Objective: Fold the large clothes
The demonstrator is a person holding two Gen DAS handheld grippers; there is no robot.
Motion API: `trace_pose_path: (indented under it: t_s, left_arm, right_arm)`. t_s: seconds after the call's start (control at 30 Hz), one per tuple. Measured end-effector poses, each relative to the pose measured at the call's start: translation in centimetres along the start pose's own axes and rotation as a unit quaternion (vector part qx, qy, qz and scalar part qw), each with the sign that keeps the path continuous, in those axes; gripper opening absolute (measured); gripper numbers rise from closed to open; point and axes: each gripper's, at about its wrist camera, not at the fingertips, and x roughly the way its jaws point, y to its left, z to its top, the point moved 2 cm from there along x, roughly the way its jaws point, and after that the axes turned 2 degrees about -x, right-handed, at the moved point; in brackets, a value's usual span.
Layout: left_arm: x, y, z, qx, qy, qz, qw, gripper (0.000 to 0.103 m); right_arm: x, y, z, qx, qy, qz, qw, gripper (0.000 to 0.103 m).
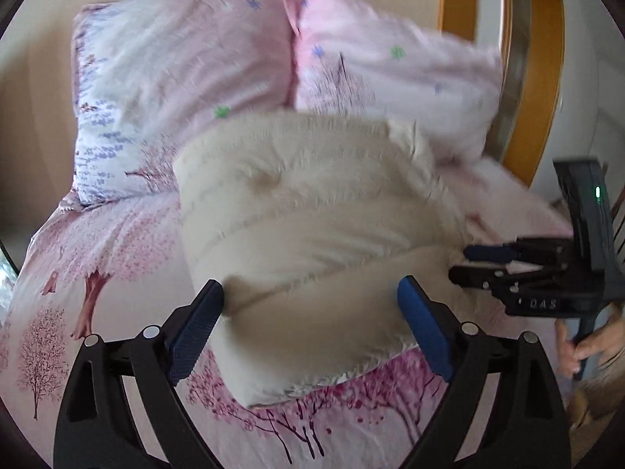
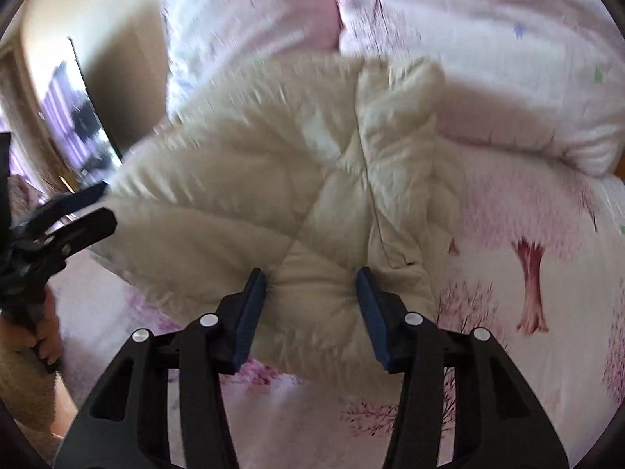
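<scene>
A cream quilted padded garment (image 1: 312,234) lies folded into a thick bundle on the bed; it also shows in the right wrist view (image 2: 293,195). My left gripper (image 1: 310,305) is open, its blue pads either side of the bundle's near edge. My right gripper (image 2: 310,293) is open, its pads straddling a bulge of the garment's near edge. The right gripper also shows in the left wrist view (image 1: 461,264), at the bundle's right side. The left gripper shows in the right wrist view (image 2: 105,205), at the bundle's left edge.
The bed has a pink sheet with a tree print (image 1: 97,273). Two pink and white pillows (image 1: 175,90) (image 1: 390,78) lie behind the garment. A wooden headboard (image 1: 539,78) is at the back right. A dark screen (image 2: 78,117) stands by the wall at left.
</scene>
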Motion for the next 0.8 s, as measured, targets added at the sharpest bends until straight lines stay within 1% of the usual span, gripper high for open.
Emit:
trace_pose_path:
  t_s: [0.07,0.1,0.17,0.2,0.27,0.33,0.37,0.4,0.47,0.53,0.57,0.6,0.67,0.7,0.77,0.8]
  left_arm:
    - [1.1,-0.2,-0.7,0.006,0.015,0.009,0.9998,0.095]
    - [1.6,-0.4,-0.9,0.008,0.021,0.012,0.9997,0.097]
    - [2.5,-0.7,-1.1,0.02,0.029,0.026,0.999,0.099]
    - [2.5,-0.8,-1.2,0.022,0.029,0.029,0.9989,0.099]
    - [2.4,-0.8,-1.2,0.022,0.028,0.029,0.9989,0.1]
    - [2.3,-0.6,-1.1,0.021,0.027,0.026,0.9991,0.101]
    - [2.3,-0.6,-1.1,0.019,0.027,0.025,0.9991,0.101]
    - [2.3,-0.6,-1.1,0.019,0.027,0.026,0.9991,0.101]
    - [2.3,-0.8,-1.1,0.021,0.025,0.031,0.999,0.101]
    - [2.4,-0.9,-1.0,0.022,0.023,0.035,0.9989,0.102]
    - [2.3,-0.9,-1.0,0.023,0.021,0.036,0.9989,0.102]
    - [2.1,-1.0,-0.9,0.023,0.019,0.037,0.9989,0.102]
    - [1.7,-1.2,-0.8,0.025,0.015,0.049,0.9984,0.102]
    - [1.5,-1.3,-0.8,0.025,0.016,0.058,0.9979,0.102]
    - [1.0,-1.3,-1.0,0.018,0.017,0.076,0.9968,0.102]
    - [0.8,-1.2,-1.1,0.012,0.018,0.081,0.9965,0.102]
  right_arm:
    - [0.5,-1.5,-0.4,0.007,0.008,0.002,1.0,0.049]
    - [0.8,-1.7,-0.5,0.009,0.015,0.003,1.0,0.05]
    - [0.6,-2.1,0.0,0.013,0.025,0.007,1.0,0.05]
    - [0.4,-2.2,0.8,0.016,0.022,0.011,1.0,0.049]
    - [-1.9,-2.4,2.5,0.032,-0.022,0.038,0.998,0.05]
    - [-3.6,-3.3,4.9,0.053,-0.072,0.051,0.995,0.05]
    - [-3.7,-3.7,6.1,0.065,-0.083,0.061,0.993,0.051]
    - [-3.4,-4.1,6.7,0.075,-0.083,0.064,0.992,0.054]
    - [-1.5,-5.1,7.9,0.101,-0.064,0.063,0.991,0.055]
    - [2.0,-6.7,8.3,0.129,-0.017,0.044,0.99,0.056]
    - [3.2,-7.2,8.3,0.142,-0.001,0.037,0.989,0.056]
    - [4.5,-8.0,8.1,0.158,0.012,0.043,0.986,0.058]
    - [4.1,-8.1,7.9,0.161,0.011,0.039,0.986,0.059]
    - [3.1,-7.8,7.8,0.153,0.002,0.027,0.988,0.061]
    - [0.5,-7.0,7.4,0.132,-0.026,0.001,0.991,0.077]
    - [-0.8,-6.5,7.1,0.123,-0.04,-0.009,0.992,0.091]
